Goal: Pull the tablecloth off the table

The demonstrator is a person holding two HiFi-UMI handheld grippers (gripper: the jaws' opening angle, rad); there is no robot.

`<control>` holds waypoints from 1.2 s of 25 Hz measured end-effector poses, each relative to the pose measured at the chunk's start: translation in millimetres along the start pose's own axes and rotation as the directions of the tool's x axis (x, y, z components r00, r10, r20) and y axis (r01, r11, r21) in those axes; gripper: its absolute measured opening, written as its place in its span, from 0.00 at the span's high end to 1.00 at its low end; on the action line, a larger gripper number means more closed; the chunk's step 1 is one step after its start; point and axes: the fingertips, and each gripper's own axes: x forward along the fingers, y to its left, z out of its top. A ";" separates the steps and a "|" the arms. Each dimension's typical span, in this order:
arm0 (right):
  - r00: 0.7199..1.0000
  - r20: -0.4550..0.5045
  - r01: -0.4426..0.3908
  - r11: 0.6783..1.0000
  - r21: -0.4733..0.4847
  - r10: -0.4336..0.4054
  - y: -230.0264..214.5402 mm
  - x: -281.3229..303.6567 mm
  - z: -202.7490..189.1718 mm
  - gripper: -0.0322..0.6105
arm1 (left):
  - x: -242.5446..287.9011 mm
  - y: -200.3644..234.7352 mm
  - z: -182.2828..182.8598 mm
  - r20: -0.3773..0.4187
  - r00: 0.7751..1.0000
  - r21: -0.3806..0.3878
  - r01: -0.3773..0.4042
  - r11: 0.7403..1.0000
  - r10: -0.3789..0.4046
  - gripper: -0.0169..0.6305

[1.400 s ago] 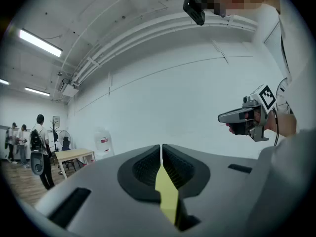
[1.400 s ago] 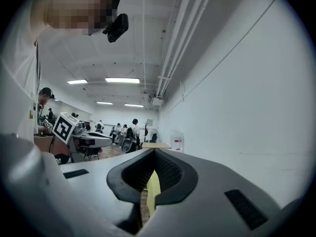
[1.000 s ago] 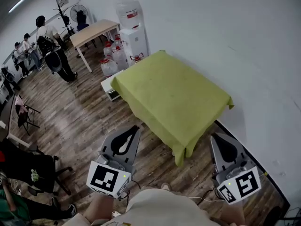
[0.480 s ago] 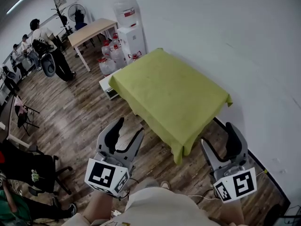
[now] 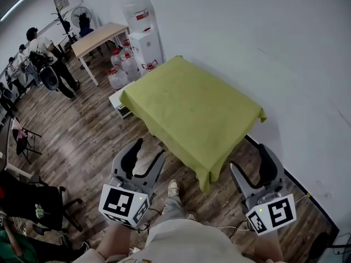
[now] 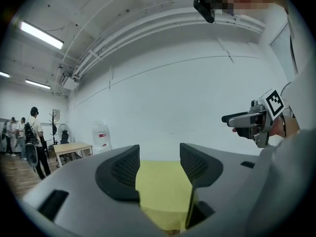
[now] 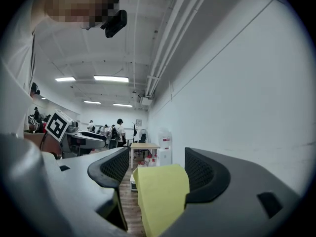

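Observation:
A yellow-green tablecloth (image 5: 189, 111) covers a low table standing against the white wall, and its corner hangs down toward me. My left gripper (image 5: 147, 152) is open and held in the air short of the cloth's near-left edge. My right gripper (image 5: 251, 160) is open too, off the cloth's near-right corner. Neither touches the cloth. In the left gripper view the cloth (image 6: 160, 186) shows far off between the spread jaws of the left gripper (image 6: 159, 154). The right gripper view shows the cloth (image 7: 163, 196) the same way beyond the right gripper (image 7: 157, 164).
A water dispenser (image 5: 140, 23) and water jugs (image 5: 118, 73) stand behind the table. A wooden table (image 5: 98, 37) and people (image 5: 46, 64) are at the far left, dark chairs (image 5: 33, 201) at the near left. My shoe (image 5: 173, 188) is on the wooden floor.
Both grippers went from shut to open jaws. The view has drawn a little closer to the table, and a shoe has come into view below.

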 end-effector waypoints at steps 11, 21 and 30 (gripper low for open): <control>0.997 -0.070 0.023 1.000 0.010 -0.022 -21.4 57.0 -23.4 0.36 | 51.7 39.0 -12.2 -0.005 1.000 -0.029 0.018 0.999 -0.018 0.58; 0.982 -0.187 0.040 0.997 0.062 -0.028 -39.9 166.8 -66.1 0.35 | 138.5 113.0 -47.4 -0.046 0.998 -0.079 0.049 0.996 -0.053 0.58; 0.932 -0.349 0.150 0.981 0.121 -0.100 -72.3 269.6 -143.8 0.34 | 238.5 167.2 -101.9 -0.149 0.967 -0.101 0.192 0.976 -0.205 0.58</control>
